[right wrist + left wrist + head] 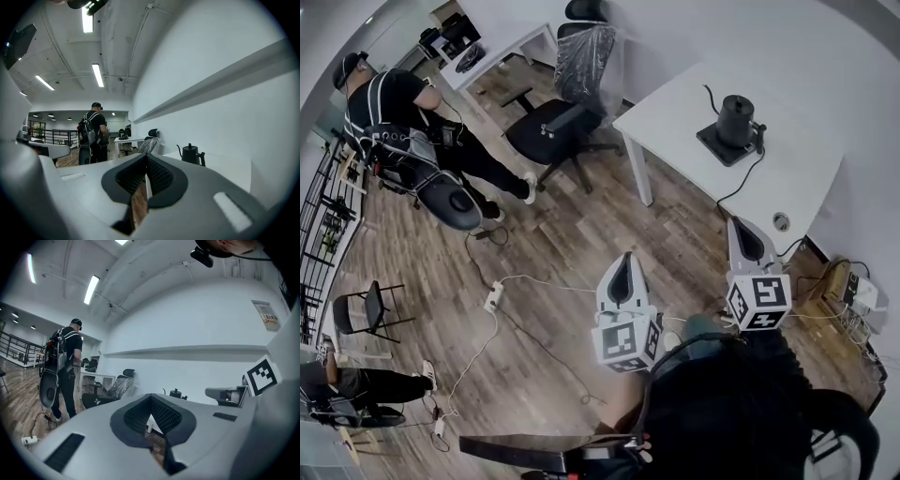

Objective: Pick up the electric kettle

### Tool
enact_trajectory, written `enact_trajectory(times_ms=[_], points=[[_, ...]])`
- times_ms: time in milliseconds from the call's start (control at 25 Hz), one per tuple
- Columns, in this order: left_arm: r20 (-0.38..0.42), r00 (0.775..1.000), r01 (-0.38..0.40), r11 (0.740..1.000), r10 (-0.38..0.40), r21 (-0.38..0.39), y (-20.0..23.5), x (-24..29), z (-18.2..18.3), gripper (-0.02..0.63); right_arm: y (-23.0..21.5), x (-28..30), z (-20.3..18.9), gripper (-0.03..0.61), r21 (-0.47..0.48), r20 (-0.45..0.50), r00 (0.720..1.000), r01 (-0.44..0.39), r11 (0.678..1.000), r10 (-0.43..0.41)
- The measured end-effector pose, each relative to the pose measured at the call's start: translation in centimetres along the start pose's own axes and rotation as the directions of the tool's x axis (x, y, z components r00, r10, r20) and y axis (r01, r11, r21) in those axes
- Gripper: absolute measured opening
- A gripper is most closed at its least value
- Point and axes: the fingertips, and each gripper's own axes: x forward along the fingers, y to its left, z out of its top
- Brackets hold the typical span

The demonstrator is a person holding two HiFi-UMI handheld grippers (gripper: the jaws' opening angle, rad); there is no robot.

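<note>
- The electric kettle [736, 120], black with a thin curved spout, stands upright on a dark square base [713, 143] on the white worktop [675, 105], close to the wall.
- The left tool [623, 267] is closed, its ribbed pads together with nothing between them. It is held about level over the wood floor [553, 244], well apart from the kettle.
- The right tool [744, 234] is closed and empty too. It sits nearer the kettle than the left one, by the worktop's near edge, and touches nothing.
- Both tools point roughly toward the kettle, which shows small beyond their tips in each gripper view.
- A black cord [739, 184] runs from the kettle's base across the worktop and over its edge.
- A black office chair [551, 127] stands on the floor, off the worktop on the side away from the kettle.
- Farther from the kettle than the chair, a person in black with a backpack [394, 108] stands with their back turned.
- A white power strip [494, 297] lies on the floor, well apart from the kettle.
</note>
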Motion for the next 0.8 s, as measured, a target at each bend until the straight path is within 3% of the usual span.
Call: enact_trajectory(times_ms=[400,800], points=[[-0.03,0.999,-0.011,1.0,0.01,-0.027,3.7,5.7,-0.9,0.0,-0.4,6.8,-0.8,0.002,-0.006,-0.031,0.999,0.013,1.0,-0.014],[-0.028,0.999,-0.019,1.0,0.018,-0.005,8.1,16.4,1.3,0.0,-0.8,18.6,0.6,0.002,-0.004,-0.028,1.0,-0.013,1.0,0.013]])
